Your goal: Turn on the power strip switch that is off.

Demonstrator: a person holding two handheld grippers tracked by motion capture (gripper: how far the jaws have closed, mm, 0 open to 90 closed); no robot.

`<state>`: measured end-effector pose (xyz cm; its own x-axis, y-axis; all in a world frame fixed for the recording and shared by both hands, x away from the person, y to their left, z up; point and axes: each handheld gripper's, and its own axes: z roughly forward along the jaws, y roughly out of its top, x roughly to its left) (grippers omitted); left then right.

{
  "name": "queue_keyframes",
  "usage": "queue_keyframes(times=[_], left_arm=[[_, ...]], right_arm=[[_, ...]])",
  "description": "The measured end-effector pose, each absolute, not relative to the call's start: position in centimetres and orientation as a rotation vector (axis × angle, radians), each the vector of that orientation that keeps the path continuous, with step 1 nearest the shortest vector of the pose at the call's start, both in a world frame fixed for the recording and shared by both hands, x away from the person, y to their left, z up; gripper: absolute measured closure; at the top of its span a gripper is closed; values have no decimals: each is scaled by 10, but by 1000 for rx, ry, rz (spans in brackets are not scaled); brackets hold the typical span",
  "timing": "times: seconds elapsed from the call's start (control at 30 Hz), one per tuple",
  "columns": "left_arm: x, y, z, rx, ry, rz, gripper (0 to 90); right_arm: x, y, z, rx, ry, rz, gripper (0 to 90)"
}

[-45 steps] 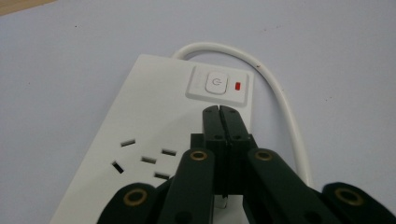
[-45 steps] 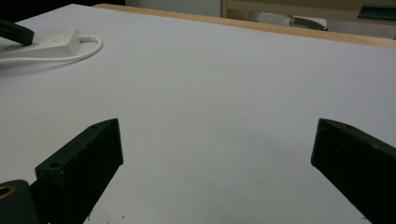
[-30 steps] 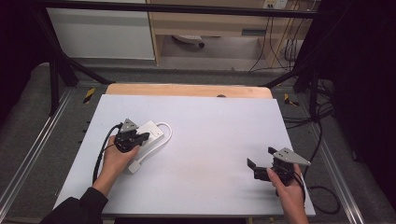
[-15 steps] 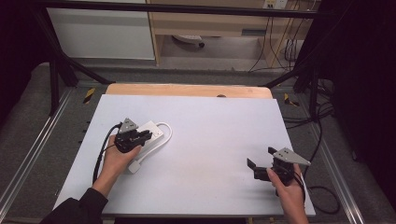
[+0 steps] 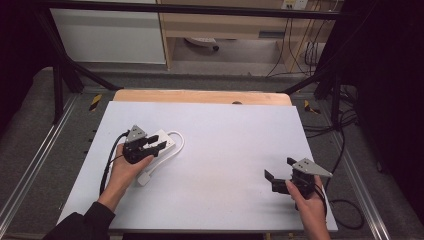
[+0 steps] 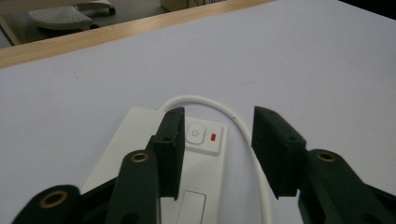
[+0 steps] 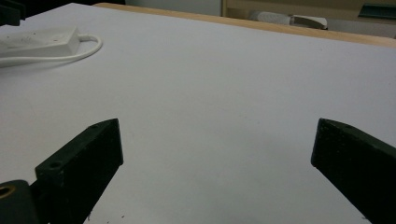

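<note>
White tabletop [image 5: 225, 165] with a wooden strip along its far edge, dark floor and metal frame around it, cabinets and cables at the top of the high view.

Power strip [image 5: 161, 142]: white, flat on the table, left of centre in the high view. Its white cord [image 5: 176, 145] loops out of the far end and runs back along the strip's side toward the lower left, ending at a white plug [image 5: 143, 178] just beside the left hand.

In the left gripper view the power strip sits at lower centre, with its switch button [image 6: 195, 135] and a small red indicator [image 6: 213, 137] in the gap between the jaws. Left gripper [image 5: 156, 146] hovers right over the strip's switch end. Jaws have just been opening and now stand about half apart, pads [image 6: 170, 149] not pressing on anything. One pad covers part of the strip's top face, the other is out past the cord loop. Can't tell whether the tips touch the strip's surface.

Right gripper [image 5: 280, 169]: lower right of the high view, well apart from the strip, over bare table. Jaws spread wide, nothing between them. In the right gripper view the strip and cord sit far off in the upper left corner.
</note>
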<state>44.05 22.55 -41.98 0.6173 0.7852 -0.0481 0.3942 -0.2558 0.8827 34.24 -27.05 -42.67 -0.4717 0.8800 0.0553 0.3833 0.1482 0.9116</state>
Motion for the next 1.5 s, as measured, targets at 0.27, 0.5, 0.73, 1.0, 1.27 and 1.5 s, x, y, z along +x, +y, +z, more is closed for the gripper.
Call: queue_keyframes(times=[0.27, 0.5, 0.73, 1.0, 1.27, 1.5], left_arm=[[439, 222, -419, 1856, 922, 496, 364], [437, 217, -417, 1848, 889, 511, 243], [433, 209, -414, 1836, 849, 502, 128], [429, 209, -407, 1804, 863, 499, 65], [424, 211, -401, 1772, 874, 485, 65], [414, 215, -390, 1733, 865, 501, 64]], right_arm=[[343, -270, -427, 1199, 1932, 1293, 27], [343, -270, -427, 1200, 1933, 1293, 27], [343, -270, -427, 1198, 1934, 1290, 27], [343, -270, -427, 1200, 1936, 1290, 27], [343, -269, -427, 1196, 1938, 1291, 27], [343, -269, -427, 1188, 1941, 1291, 27]])
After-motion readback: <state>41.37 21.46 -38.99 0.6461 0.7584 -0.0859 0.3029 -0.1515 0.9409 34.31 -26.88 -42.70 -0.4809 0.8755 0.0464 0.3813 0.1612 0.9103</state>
